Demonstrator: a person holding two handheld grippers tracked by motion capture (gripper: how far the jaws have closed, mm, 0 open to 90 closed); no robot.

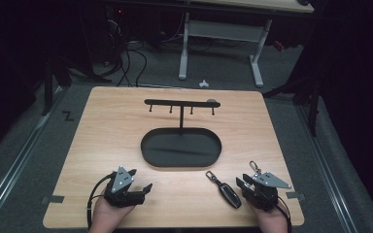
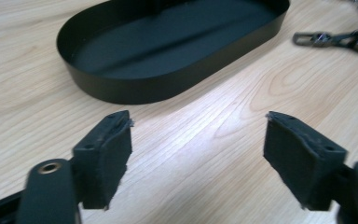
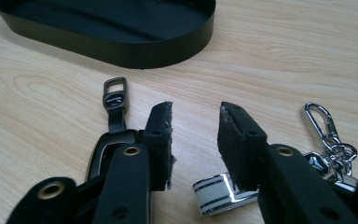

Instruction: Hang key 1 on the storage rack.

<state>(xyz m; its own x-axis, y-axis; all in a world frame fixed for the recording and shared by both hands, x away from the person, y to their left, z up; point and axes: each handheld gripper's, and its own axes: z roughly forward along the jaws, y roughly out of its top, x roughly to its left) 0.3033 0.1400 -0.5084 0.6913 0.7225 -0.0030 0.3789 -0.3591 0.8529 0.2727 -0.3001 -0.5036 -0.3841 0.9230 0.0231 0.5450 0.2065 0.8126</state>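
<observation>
Light wood-grain desk (image 1: 107,141), rectangular, rounded corners, standing on grey carpeted floor (image 1: 24,165). At its centre a black oval tray (image 1: 148,154) with a low wall; from the tray's far side rises a thin post bearing a crossbar with small hooks (image 1: 180,103). Near the front edge, right of centre, a dark key fob (image 1: 228,194) lies flat, its strap end toward the tray. Just right of it, a silver clasp with chain (image 3: 324,125) lies on the wood.
</observation>
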